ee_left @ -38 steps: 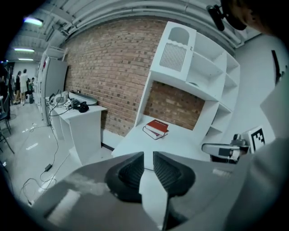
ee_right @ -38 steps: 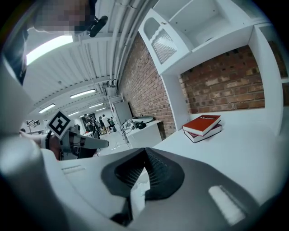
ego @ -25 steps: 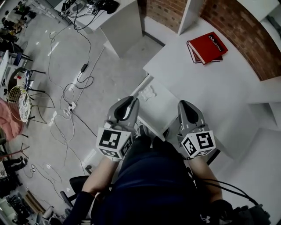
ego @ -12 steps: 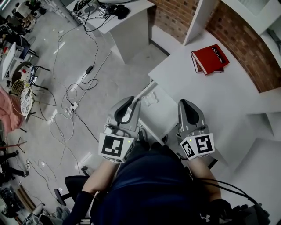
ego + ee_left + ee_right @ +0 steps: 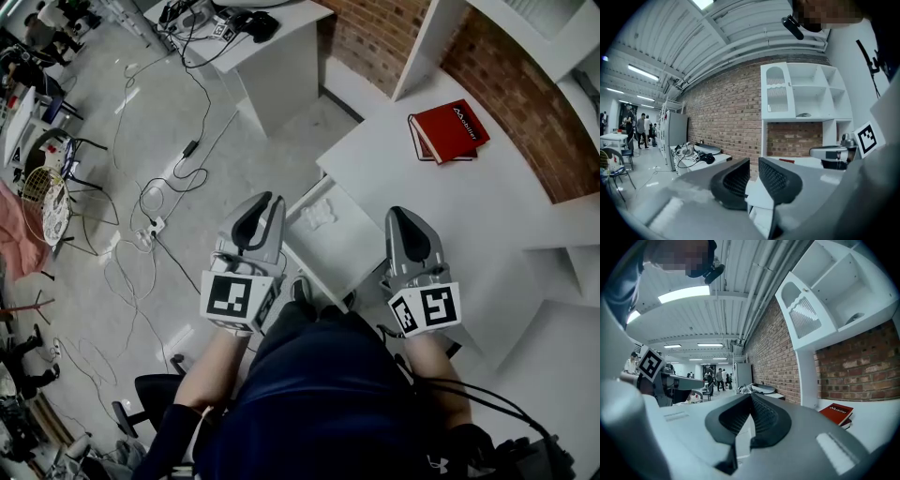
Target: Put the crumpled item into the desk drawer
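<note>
Head view: your left claw (image 5: 262,204) has shifted left since a second ago, its jaws drawn in to a narrow, empty gap — your right claw (image 5: 403,217) stays closed on nothing. Between them, the crumpled item (image 5: 319,214) lies in the open drawer (image 5: 345,246).

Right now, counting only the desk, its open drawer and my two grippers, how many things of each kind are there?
Crumpled white item, in the open drawer: 1
Red books, stacked on the desk: 2
Grippers, the left gripper and the right gripper: 2
Total: 5
</note>
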A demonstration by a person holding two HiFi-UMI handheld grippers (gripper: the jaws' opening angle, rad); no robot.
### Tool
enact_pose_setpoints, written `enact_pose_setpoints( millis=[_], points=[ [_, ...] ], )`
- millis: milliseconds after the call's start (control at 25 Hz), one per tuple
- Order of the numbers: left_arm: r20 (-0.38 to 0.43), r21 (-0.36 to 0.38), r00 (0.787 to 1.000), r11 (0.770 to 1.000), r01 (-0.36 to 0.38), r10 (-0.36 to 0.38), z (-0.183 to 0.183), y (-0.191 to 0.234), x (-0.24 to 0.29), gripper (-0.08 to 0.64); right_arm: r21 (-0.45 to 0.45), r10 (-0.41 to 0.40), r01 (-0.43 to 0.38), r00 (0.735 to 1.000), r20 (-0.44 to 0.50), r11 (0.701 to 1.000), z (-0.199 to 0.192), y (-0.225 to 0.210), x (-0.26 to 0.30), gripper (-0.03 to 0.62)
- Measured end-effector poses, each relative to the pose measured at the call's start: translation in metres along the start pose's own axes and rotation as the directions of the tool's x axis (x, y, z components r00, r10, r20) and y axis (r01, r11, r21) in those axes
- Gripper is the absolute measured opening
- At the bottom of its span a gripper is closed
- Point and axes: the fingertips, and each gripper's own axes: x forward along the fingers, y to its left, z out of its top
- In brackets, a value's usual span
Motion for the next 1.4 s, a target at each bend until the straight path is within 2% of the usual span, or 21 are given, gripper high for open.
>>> enact_pose_setpoints(
  millis=[360,800,1400],
  points=[
    [0.021,-0.037,0.997,0.996,-0.079,0.08,0.014,0.029,0.005,0.058,-0.038,-0.018,0.018,1.0,0.003,0.999,0.001,-0.012,0.001,0.002],
    [0.045,0.004,0.998,0.999,-0.052,0.052,0.014,0.028,0.01,0.058,-0.037,-0.022,0.022,1.0,-0.003,0.999,-0.004,-0.014,0.005,0.002],
    [0.016,0.014,0.999,0.999,-0.043,0.043,0.003,0.025,0.008,0.058,-0.025,-0.017,0.017,1.0,-0.004,1.0,-0.007,-0.013,0.005,0.002]
  ],
)
